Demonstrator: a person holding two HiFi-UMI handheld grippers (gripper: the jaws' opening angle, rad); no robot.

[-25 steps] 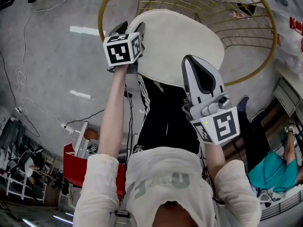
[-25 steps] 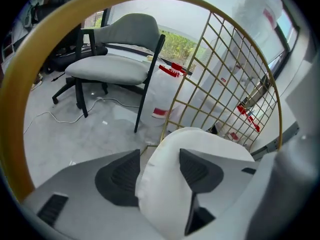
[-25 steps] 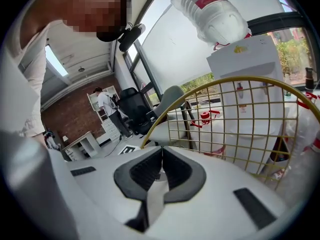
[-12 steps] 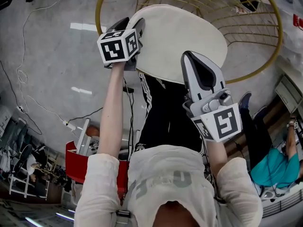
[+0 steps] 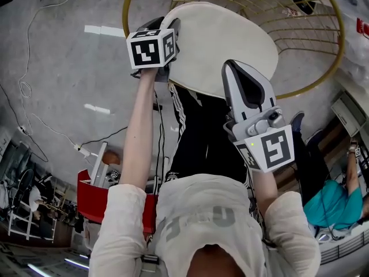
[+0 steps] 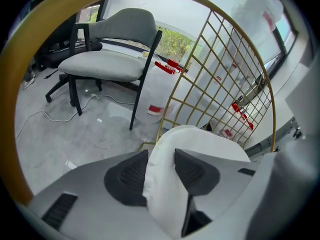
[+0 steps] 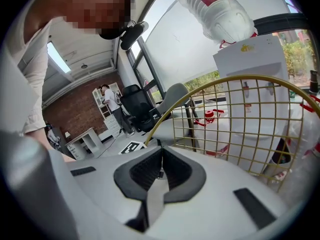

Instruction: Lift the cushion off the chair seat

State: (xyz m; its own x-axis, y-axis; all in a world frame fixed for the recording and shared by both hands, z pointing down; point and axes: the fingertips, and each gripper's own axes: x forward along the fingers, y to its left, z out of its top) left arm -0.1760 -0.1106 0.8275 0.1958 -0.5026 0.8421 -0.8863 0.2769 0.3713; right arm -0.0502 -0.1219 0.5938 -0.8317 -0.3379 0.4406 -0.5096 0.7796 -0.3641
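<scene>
**Head view:** A person stands over a gold wire chair (image 5: 342, 36), a pair of tongs in each hand. The white oval cushion (image 5: 225, 36) lies inside the chair's hoop, its near edge toward the person. The left tongs (image 5: 166, 22) reach the cushion's near-left edge at the chair's left rim. The right tongs (image 5: 230, 68) hang just short of the chair's near side, above the cushion's near edge and the person's dark trousers. A red bin (image 5: 92, 203) stands well back from the chair beside the person's left arm, and a cable (image 5: 29, 85) trails over the grey floor left of the chair.

**Left gripper view:** The left tongs (image 6: 161, 156) have just been closing and are now clamped on the cushion (image 6: 200, 144). Its rounded white edge is pinched between the two dark pads (image 6: 127, 176). The chair's wire back (image 6: 215, 84) rises just behind the cushion and the blurred gold hoop arcs round the scene. A grey chair (image 6: 107, 59) with black legs stands on the floor well beyond the gold chair. Whether the cushion is clear of the seat cannot be told.

**Right gripper view:** The right tongs (image 7: 160, 156) have their pads together with nothing between them. The gold chair's back (image 7: 240, 79) curves just beyond their tips. Behind the chair stands a white water dispenser (image 7: 255, 69) topped by an upturned bottle (image 7: 220, 9). Far past the chair's left side, a person (image 7: 112, 104) stands before a brick wall.
</scene>
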